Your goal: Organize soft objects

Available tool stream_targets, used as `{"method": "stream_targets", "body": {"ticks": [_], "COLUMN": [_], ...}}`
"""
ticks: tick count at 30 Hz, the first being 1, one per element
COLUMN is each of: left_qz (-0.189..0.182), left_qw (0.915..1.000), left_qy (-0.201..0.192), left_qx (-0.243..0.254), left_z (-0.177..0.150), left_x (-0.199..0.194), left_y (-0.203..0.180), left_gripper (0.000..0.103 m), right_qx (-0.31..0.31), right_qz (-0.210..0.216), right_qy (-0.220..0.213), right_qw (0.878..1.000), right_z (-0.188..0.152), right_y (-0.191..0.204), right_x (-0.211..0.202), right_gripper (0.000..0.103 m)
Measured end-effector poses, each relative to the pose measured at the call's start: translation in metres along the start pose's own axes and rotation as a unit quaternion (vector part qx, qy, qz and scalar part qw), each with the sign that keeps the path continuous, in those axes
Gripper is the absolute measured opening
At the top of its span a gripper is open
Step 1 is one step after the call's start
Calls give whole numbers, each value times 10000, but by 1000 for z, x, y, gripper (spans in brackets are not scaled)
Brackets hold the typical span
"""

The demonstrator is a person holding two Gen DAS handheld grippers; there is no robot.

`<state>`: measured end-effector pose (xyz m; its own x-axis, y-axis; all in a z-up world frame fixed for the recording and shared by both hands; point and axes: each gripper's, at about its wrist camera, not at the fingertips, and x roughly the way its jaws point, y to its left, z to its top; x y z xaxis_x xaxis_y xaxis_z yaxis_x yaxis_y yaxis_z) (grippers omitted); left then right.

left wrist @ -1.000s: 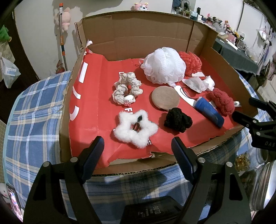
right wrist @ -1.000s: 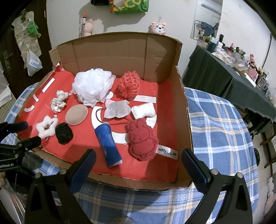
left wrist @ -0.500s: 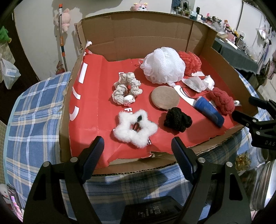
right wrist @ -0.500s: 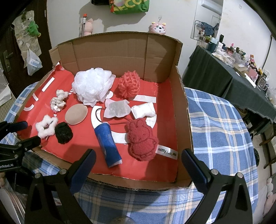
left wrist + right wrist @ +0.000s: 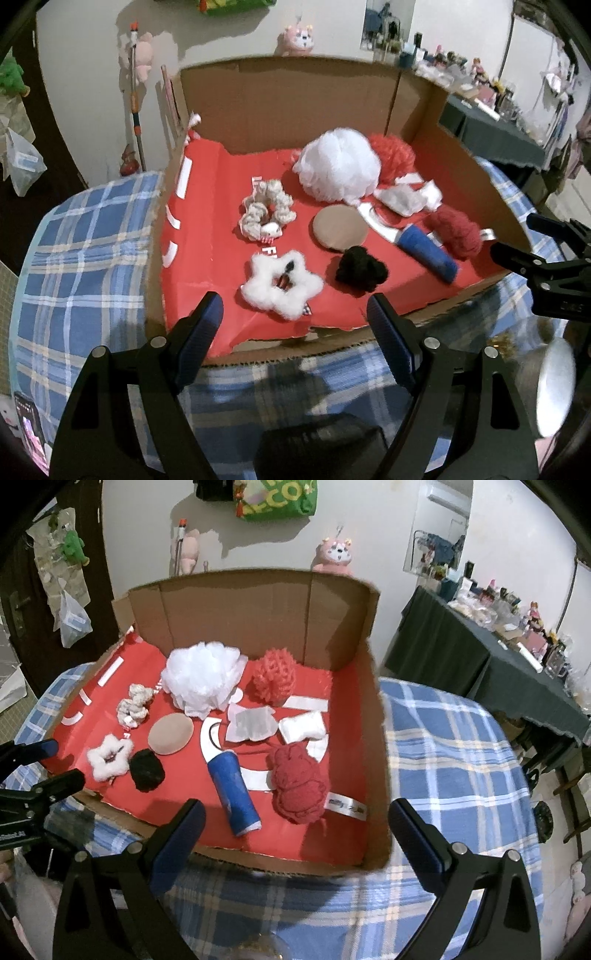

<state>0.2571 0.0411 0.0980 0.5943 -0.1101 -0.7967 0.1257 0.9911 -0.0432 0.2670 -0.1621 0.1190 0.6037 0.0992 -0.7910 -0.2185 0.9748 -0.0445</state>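
Inside, on the red liner of an open cardboard box (image 5: 373,709): white mesh pouf (image 5: 201,674), red pouf (image 5: 274,674), cream scrunchie (image 5: 266,213), tan round pad (image 5: 170,734), white star scrunchie (image 5: 281,283), black scrunchie (image 5: 362,269), blue roll (image 5: 233,791), red plush rabbit (image 5: 297,782). Box on blue plaid tabletop (image 5: 454,760). Left hand-held gripper (image 5: 295,314) and right hand-held gripper (image 5: 295,819) both spread, holding nothing, short of the box's near edge.
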Motion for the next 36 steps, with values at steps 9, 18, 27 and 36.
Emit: {"method": "stream_targets", "body": {"ticks": [9, 18, 27, 36], "left_qz": [-26, -86, -46, 189], "left_qw": [9965, 9879, 9918, 9979], "left_qy": [-830, -1545, -1278, -622], "left_qx": [13, 115, 32, -4], "left_z": [-27, -88, -137, -160], "left_x": [-73, -127, -101, -52], "left_y": [-17, -44, -57, -61], "left_gripper": [83, 98, 99, 99], "right_qx": [188, -12, 20, 372], "right_qz": [182, 395, 436, 373], "right_qy": [-823, -1622, -1276, -512], "right_qw": [9963, 9860, 9909, 9973], "right_z": [-18, -83, -148, -178], "right_y": [-4, 19, 37, 28], "right_x": [-84, -161, -133, -64], "right_gripper": [103, 103, 103, 103]}}
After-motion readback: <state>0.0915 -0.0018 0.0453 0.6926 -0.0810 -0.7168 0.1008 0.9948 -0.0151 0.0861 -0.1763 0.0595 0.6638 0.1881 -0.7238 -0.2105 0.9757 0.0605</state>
